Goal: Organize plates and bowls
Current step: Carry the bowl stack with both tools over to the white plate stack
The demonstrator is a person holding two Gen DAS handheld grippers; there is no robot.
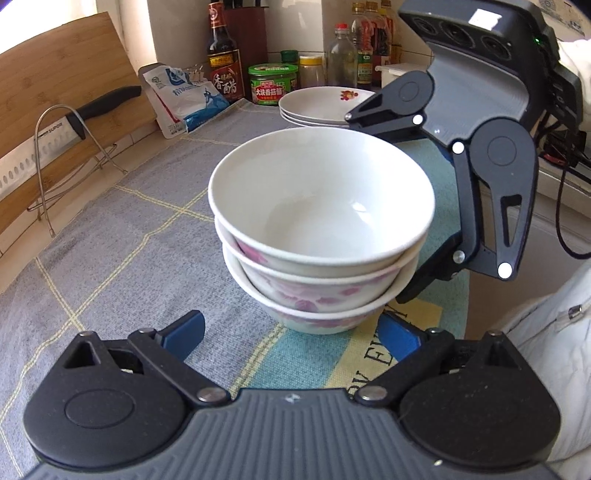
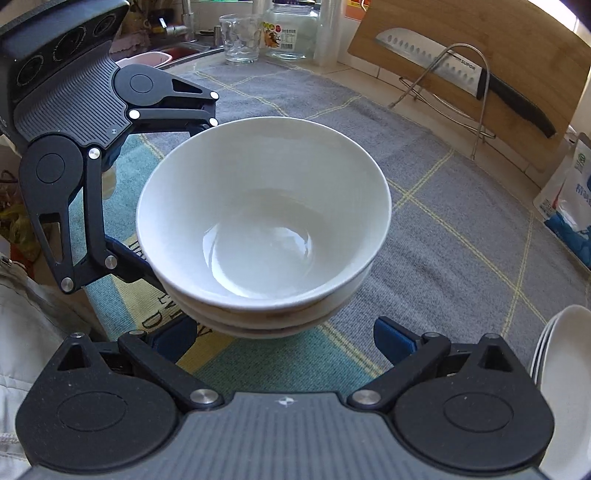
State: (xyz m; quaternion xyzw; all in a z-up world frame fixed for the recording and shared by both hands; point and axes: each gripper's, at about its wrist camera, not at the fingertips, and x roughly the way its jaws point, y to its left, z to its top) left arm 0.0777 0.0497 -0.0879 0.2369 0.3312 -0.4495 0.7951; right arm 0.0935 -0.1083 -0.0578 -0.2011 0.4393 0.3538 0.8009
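Three white bowls with purple flower prints stand nested in a stack (image 1: 319,236) on the cloth-covered counter; the stack also fills the middle of the right wrist view (image 2: 264,221). My left gripper (image 1: 293,334) is open and empty, its blue pads just short of the stack's base on either side. My right gripper (image 2: 282,338) is open and empty, close to the stack from the other side. Each gripper shows in the other's view, the right one (image 1: 476,155) and the left one (image 2: 88,122). A stack of white plates (image 1: 325,105) stands behind the bowls.
Sauce bottles (image 1: 221,55), jars (image 1: 273,84) and a salt bag (image 1: 188,98) line the back wall. A knife (image 2: 461,79) rests on a wire stand against a wooden cutting board (image 2: 491,33). A glass (image 2: 239,38) and a sink edge lie beyond. The plates (image 2: 565,391) are at the right.
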